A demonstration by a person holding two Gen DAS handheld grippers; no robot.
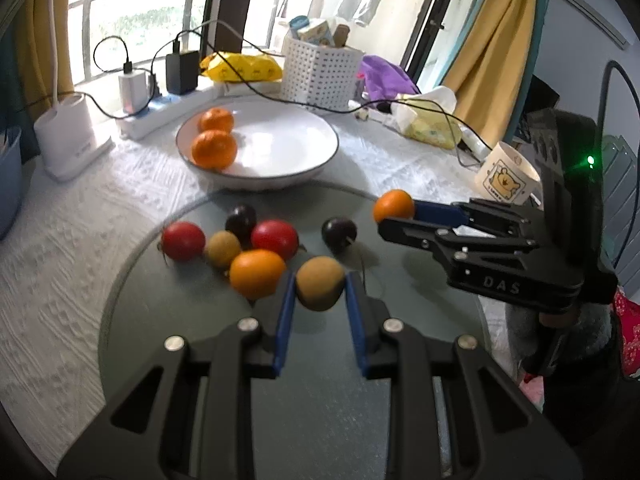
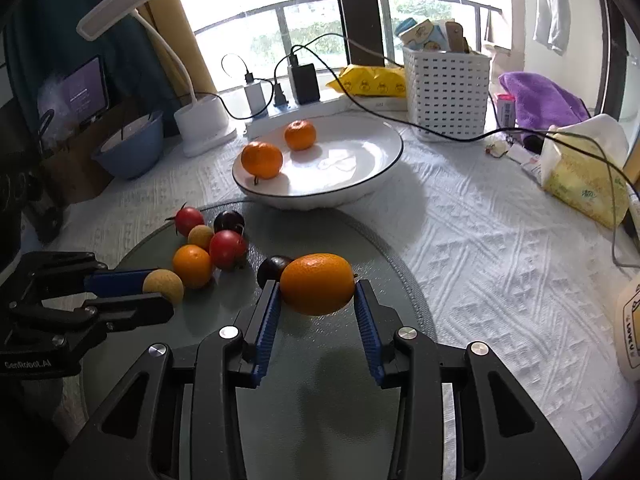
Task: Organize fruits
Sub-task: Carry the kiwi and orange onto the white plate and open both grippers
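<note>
left wrist view: left gripper [image 1: 320, 286] clamped on a tan fruit [image 1: 320, 283] above the glass mat [image 1: 160, 304]. right wrist view: right gripper [image 2: 316, 298] pinching an orange [image 2: 317, 283]; carry both level to the white bowl [image 2: 372, 184], keeping squeeze gentle.

Beyond the tongs, a white perforated basket [image 2: 446, 94] stood by the window, a purple cloth [image 2: 540, 100] to its right. A yellow tissue pack [image 2: 584, 180] lay far right; a desk lamp [image 2: 200, 120] stood far left.

mug [image 2: 630, 328] cut off, dark plum [image 2: 272, 268] half hidden
</note>
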